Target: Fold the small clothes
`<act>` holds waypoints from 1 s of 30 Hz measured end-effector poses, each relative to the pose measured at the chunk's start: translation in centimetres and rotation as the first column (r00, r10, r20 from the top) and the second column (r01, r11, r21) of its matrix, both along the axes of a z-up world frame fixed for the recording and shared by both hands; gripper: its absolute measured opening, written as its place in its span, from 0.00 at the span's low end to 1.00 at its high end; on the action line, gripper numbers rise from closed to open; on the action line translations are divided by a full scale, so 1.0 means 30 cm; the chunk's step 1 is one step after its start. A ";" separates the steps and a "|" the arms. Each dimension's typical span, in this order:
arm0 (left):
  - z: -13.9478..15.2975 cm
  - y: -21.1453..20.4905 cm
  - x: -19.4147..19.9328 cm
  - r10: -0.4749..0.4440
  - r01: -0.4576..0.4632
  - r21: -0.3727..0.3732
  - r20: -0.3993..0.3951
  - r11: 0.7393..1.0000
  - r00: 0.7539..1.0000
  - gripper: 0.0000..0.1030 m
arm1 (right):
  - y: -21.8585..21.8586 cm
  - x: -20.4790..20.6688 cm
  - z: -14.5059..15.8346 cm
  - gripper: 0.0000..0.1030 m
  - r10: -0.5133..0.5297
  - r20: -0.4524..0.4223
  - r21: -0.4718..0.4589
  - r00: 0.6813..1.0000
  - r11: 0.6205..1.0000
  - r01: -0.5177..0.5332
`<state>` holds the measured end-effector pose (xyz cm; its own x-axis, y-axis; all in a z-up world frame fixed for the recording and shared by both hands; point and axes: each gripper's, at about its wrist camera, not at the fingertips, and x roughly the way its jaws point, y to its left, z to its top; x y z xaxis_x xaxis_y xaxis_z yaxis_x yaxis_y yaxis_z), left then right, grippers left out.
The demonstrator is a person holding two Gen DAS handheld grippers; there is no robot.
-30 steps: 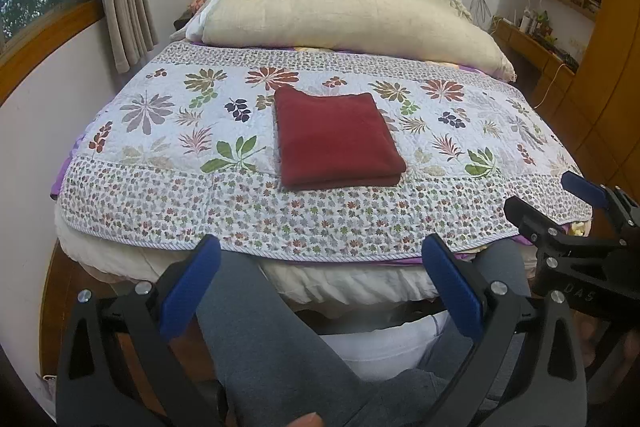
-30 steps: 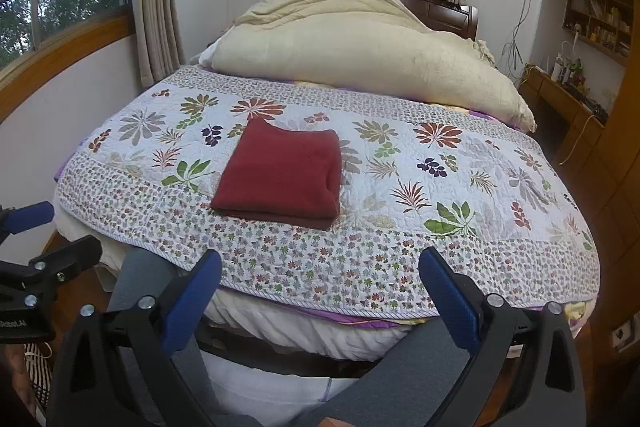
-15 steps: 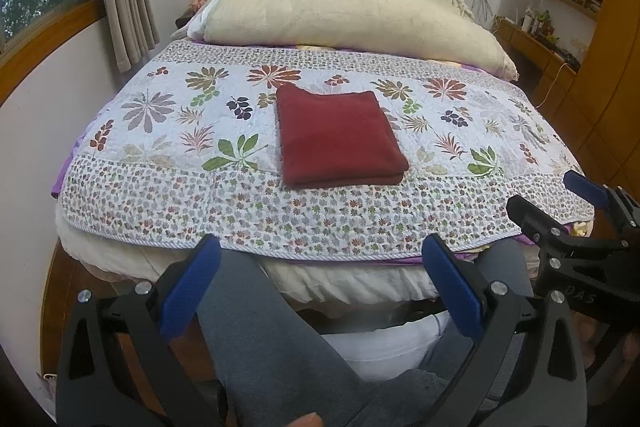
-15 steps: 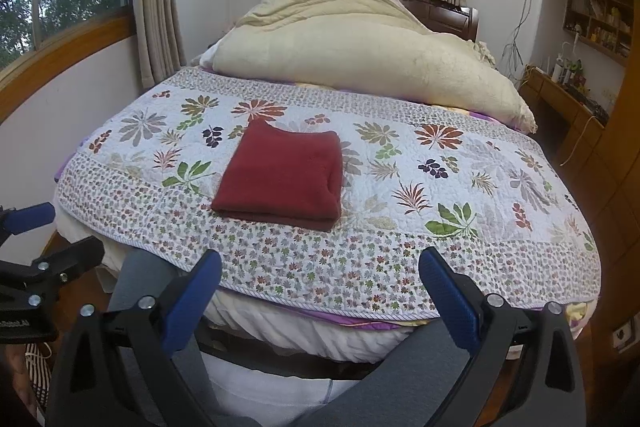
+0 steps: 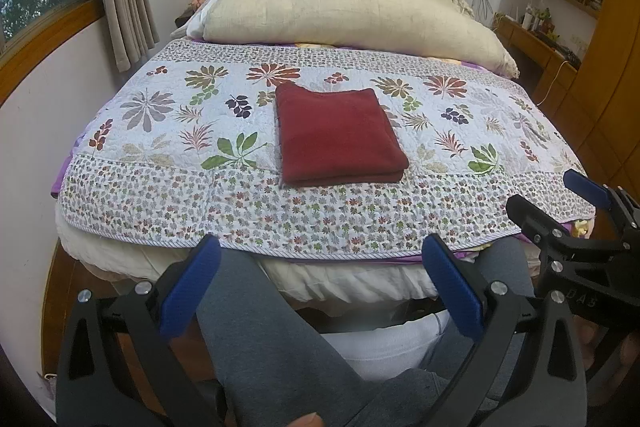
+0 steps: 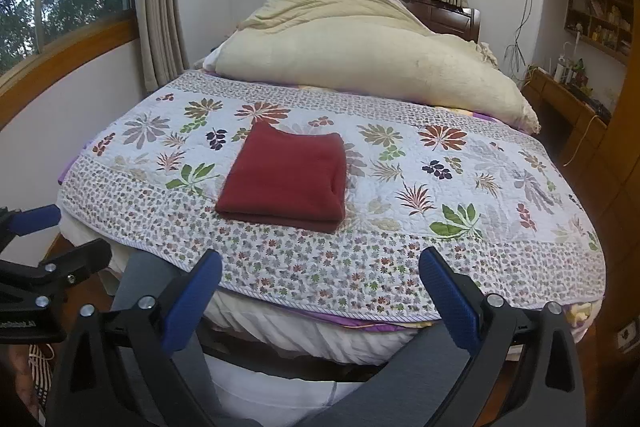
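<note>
From my seat I see the bed [image 5: 120, 211] under its flowered quilt [image 5: 460, 131], a cream duvet [image 5: 344, 7] heaped at the head end. The red folded cloth [image 5: 336, 135] lies flat, nearer the foot edge, left of centre. It looks soft, light and limp; I'd pinch a near corner through all layers. My left claw [image 5: 320, 287] and right claw [image 6: 320, 291] gape empty, off the foot edge.

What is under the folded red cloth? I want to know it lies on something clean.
The folded red cloth lies on the floral quilt. The patch directly beneath it is covered, so unseen.
</note>
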<state>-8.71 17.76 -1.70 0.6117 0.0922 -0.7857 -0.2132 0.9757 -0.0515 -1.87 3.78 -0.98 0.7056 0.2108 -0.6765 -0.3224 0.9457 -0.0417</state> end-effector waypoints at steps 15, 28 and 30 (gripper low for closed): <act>-0.015 0.007 0.008 -0.006 0.006 0.001 -0.003 1.000 1.000 0.97 | 0.003 0.003 -0.007 0.96 0.003 -0.004 -0.004 1.000 1.000 -0.003; -0.019 0.010 0.017 -0.012 0.012 0.004 -0.008 1.000 1.000 0.97 | 0.008 0.010 -0.011 0.96 -0.002 -0.003 -0.007 1.000 1.000 0.002; -0.020 0.010 0.017 -0.012 0.012 0.005 -0.008 1.000 1.000 0.97 | 0.009 0.013 -0.013 0.96 -0.001 -0.003 -0.007 1.000 1.000 0.001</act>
